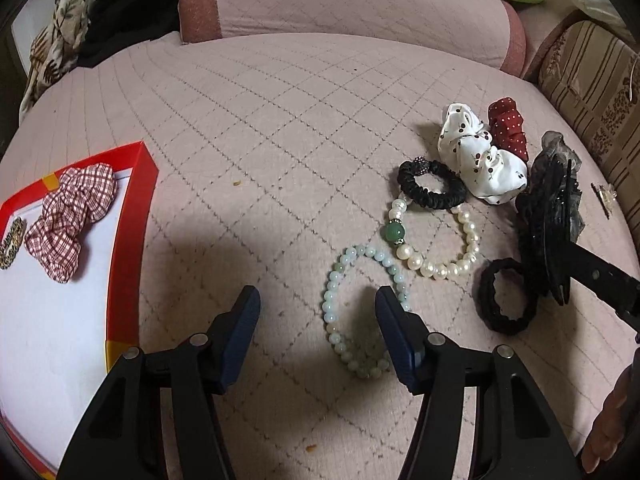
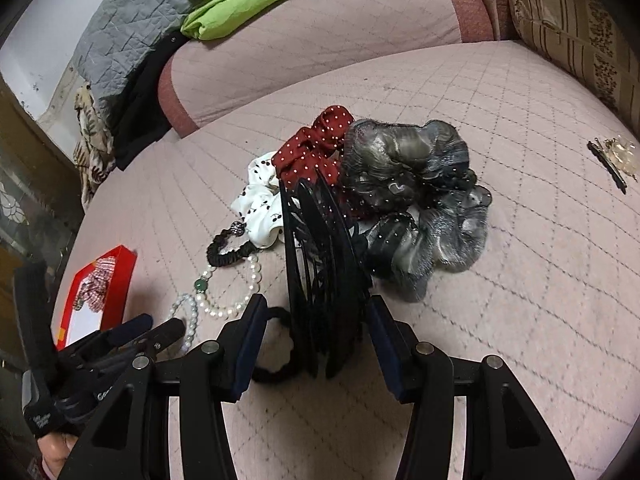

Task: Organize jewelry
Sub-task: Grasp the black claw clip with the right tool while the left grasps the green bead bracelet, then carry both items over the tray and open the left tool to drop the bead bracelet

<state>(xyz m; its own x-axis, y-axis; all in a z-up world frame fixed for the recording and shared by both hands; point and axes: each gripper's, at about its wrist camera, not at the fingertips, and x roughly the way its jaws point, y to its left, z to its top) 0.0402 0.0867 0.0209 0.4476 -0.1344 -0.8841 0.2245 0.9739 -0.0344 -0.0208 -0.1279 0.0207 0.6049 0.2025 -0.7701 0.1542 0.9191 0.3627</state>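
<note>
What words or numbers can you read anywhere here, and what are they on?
No text can be read for sure.
Small pale writing on the dark strap by the left gripper: too blurred to read.
A faint mark on that gripper's body: too small to read.
The red box, the scrunchies and the bead bracelets show no writing.

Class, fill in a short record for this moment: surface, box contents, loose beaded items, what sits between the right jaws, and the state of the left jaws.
surface: quilted pink cushion
box: red-rimmed box holding a checked scrunchie
loose beaded items: pale green bead bracelet; pearl bracelet with one green bead
right gripper: jaws apart on either side of a black hair clip; contact unclear
left gripper: jaws open, holding nothing, right one at the green bracelet
</note>
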